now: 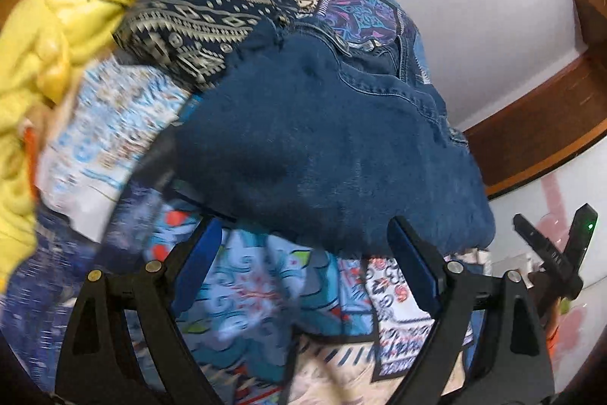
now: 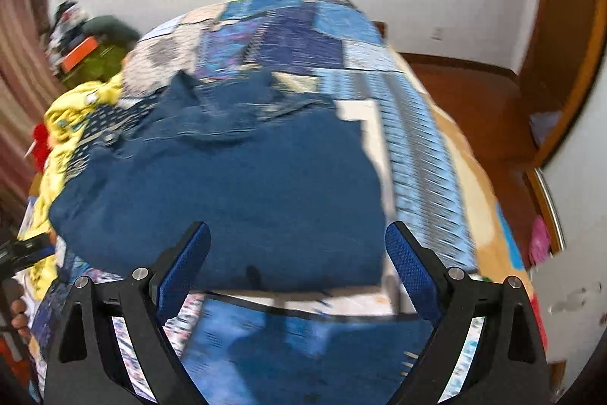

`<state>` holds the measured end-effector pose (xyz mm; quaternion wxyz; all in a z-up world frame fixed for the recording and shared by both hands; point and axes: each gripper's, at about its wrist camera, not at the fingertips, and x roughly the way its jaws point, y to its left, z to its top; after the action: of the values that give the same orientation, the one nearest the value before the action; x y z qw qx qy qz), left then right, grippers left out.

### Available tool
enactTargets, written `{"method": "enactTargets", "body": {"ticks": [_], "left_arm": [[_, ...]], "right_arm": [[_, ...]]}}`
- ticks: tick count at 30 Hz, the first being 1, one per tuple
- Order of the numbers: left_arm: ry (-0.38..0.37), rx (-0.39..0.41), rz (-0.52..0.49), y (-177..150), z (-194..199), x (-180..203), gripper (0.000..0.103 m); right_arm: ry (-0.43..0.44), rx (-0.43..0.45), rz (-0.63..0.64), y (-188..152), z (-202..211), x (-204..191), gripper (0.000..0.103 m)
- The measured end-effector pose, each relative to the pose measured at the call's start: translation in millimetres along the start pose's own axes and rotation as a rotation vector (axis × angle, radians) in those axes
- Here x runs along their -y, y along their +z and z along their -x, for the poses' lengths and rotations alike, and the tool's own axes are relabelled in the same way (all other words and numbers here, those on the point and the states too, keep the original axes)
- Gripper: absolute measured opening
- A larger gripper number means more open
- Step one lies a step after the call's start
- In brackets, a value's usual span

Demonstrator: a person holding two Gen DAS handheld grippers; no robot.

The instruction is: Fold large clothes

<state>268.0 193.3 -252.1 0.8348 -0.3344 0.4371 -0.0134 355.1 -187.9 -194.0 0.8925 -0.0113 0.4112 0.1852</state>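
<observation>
While both grippers hang wide open and empty, the folded dark-blue denim garment (image 2: 227,192) lies just above the right gripper (image 2: 297,255) in its frame, seemingly nearer than the left gripper (image 1: 303,249), though blur hampers judging.

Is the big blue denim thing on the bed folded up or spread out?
Folded. The blue denim garment lies as a compact block with straight edges on the patterned bedspread, its collar bunched at the far end.

Matt blue denim garment (image 2: 227,185) lies on printed cotton-like bedspread (image 2: 417,124) (floor (image 2: 474,93) glossy wood).
</observation>
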Motion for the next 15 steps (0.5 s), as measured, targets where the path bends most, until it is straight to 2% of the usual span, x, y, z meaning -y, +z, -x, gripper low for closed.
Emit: {"method": "enactTargets", "body": {"ticks": [2,7,10,15], "left_arm": [[-0.051,-0.008,0.03,1,-11,-2,0.089],[-0.104,-0.033,0.107,7,-37,-6,0.089],[-0.123,-0.015,0.146,14,-47,-12,0.089],[-0.163,-0.007,0.193,28,-65,-21,0.091]], "right_arm": [[0.021,-0.01,0.031,1,-9,-14,0.092],[0.041,-0.072,0.113,-4,-41,-46,0.092],[0.041,-0.12,0.145,-11,-56,-55,0.093],[-0.04,-0.106,0.23,-21,-62,-67,0.096]]}}
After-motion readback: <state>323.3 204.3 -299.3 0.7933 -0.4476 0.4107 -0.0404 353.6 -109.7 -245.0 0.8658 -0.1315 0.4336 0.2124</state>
